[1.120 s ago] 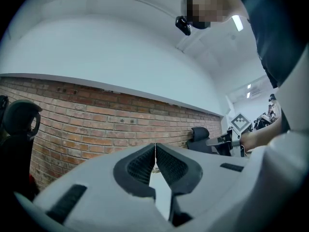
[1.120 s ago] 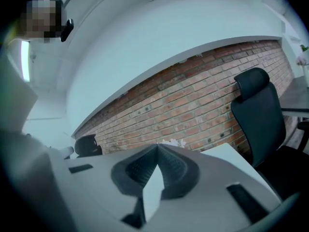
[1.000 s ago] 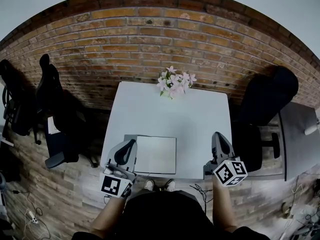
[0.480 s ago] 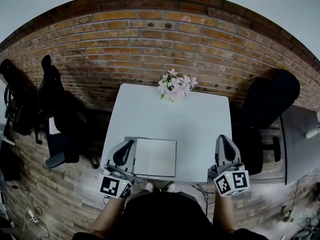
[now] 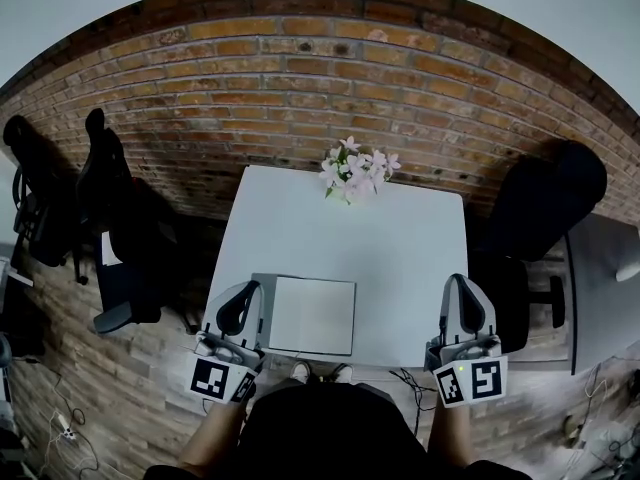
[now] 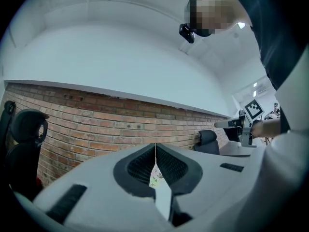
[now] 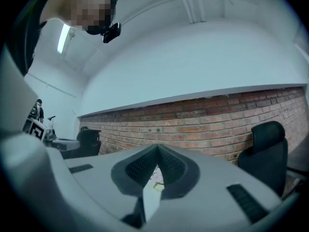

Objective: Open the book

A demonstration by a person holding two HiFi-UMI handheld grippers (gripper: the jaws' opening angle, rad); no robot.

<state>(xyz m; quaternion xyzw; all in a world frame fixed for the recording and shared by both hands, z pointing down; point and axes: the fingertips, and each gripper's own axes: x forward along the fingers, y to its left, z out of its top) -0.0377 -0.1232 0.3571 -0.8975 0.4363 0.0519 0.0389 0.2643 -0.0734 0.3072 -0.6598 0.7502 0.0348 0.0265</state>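
Note:
A closed book (image 5: 312, 315) with a white cover and a grey spine strip along its left side lies flat near the front edge of the white table (image 5: 400, 238). My left gripper (image 5: 247, 293) hovers just left of the book's spine, jaws together and empty. At the table's front right corner my right gripper (image 5: 459, 284) is held level with its jaws pressed together on nothing, well apart from the book. Both gripper views look over the shut jaws, left gripper (image 6: 155, 146) and right gripper (image 7: 157, 149), toward the brick wall; the book is hidden in them.
A bunch of pink and white flowers (image 5: 355, 173) stands at the table's far edge against the brick wall (image 5: 300, 88). Black office chairs stand at the left (image 5: 110, 198) and right (image 5: 545, 193). A grey desk (image 5: 600, 278) is at far right.
The right gripper has risen and rolled upright, shifting slightly right in the head view. The left gripper has barely moved. The book lies as before.

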